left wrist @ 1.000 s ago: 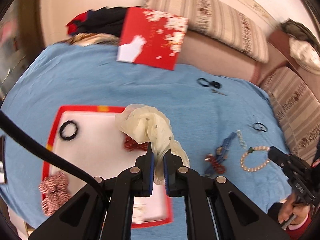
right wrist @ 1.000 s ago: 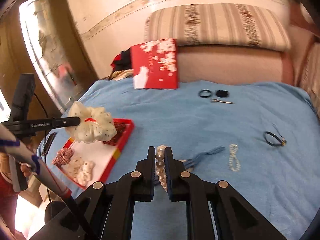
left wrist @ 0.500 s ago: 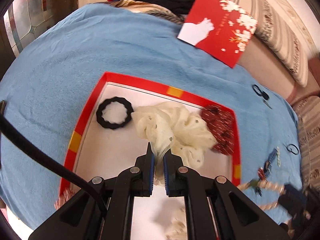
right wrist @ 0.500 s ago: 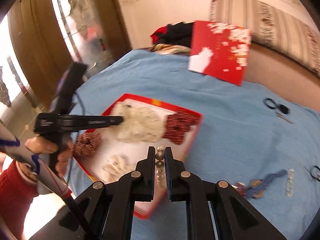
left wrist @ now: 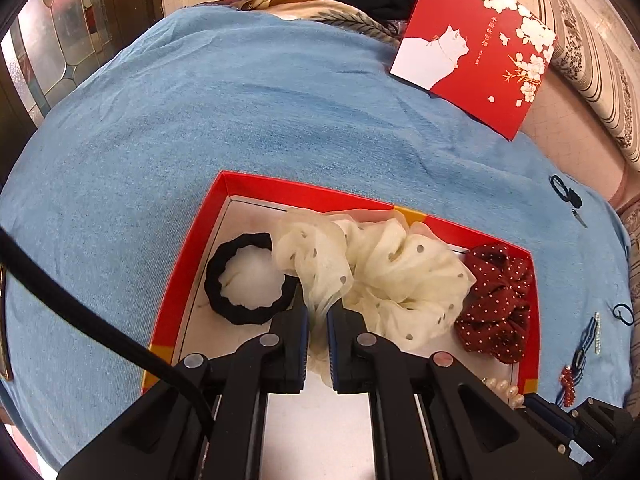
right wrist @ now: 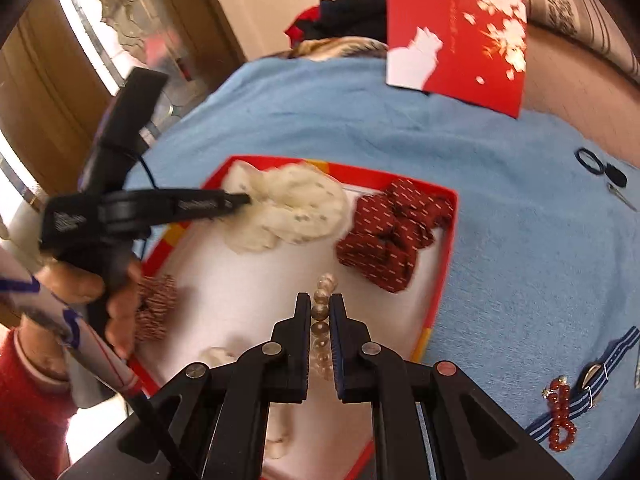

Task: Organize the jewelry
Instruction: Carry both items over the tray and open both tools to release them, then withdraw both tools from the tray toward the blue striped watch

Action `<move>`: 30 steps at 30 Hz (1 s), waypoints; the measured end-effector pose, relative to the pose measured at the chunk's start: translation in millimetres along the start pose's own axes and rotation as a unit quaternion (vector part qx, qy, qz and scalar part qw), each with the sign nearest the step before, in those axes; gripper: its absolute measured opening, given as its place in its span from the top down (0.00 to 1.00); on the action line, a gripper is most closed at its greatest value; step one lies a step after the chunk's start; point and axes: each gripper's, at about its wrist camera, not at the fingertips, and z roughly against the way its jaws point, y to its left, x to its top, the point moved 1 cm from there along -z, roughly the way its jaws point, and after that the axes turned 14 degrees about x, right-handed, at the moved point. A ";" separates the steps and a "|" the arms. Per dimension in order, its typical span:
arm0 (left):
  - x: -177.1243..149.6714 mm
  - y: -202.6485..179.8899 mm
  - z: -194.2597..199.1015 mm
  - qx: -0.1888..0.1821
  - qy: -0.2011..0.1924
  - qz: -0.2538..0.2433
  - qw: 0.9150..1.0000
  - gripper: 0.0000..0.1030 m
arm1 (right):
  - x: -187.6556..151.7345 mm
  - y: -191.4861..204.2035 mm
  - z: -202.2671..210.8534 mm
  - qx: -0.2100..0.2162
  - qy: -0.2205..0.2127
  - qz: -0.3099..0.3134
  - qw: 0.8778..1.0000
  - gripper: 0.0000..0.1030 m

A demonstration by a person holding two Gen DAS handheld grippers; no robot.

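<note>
My left gripper (left wrist: 317, 312) is shut on a cream dotted scrunchie (left wrist: 384, 268), which rests in the red-rimmed white tray (left wrist: 280, 188) between a black hair tie (left wrist: 248, 278) and a dark red dotted scrunchie (left wrist: 496, 300). My right gripper (right wrist: 320, 304) is shut on a pearl bracelet (right wrist: 322, 312) and holds it over the tray's (right wrist: 444, 280) white floor. The left gripper (right wrist: 236, 200), the cream scrunchie (right wrist: 288, 204) and the dark red scrunchie (right wrist: 392, 232) also show in the right wrist view.
The tray lies on a blue blanket (left wrist: 200, 112). A red card with a white cat (left wrist: 476, 48) stands at the back. A red bead bracelet (right wrist: 560, 420), a blue striped strap (right wrist: 600, 368) and black hair ties (right wrist: 590, 160) lie right of the tray. A striped scrunchie (right wrist: 154, 304) lies in the tray's left part.
My left gripper has lowered the cream scrunchie into the tray beside the black hair tie. My right gripper has carried the pearl bracelet left, from the blanket to over the tray.
</note>
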 end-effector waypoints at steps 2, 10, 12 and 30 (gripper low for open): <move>-0.3 0.1 -0.8 0.004 -0.001 0.003 1.000 0.89 | -1.1 -5.0 -2.8 -0.002 0.005 -0.004 1.000 0.90; 0.9 10.9 9.3 -0.001 -0.001 0.029 1.000 0.71 | -6.6 -1.1 -20.0 0.000 0.028 0.002 1.000 0.90; -0.6 15.2 19.0 -0.004 -0.006 0.038 0.999 0.68 | -8.9 0.8 -19.3 -0.006 0.030 0.011 0.999 0.89; -62.3 -32.5 151.5 -0.010 -0.088 0.002 0.996 0.53 | -69.1 -42.6 130.2 -0.064 -0.037 0.018 0.997 0.50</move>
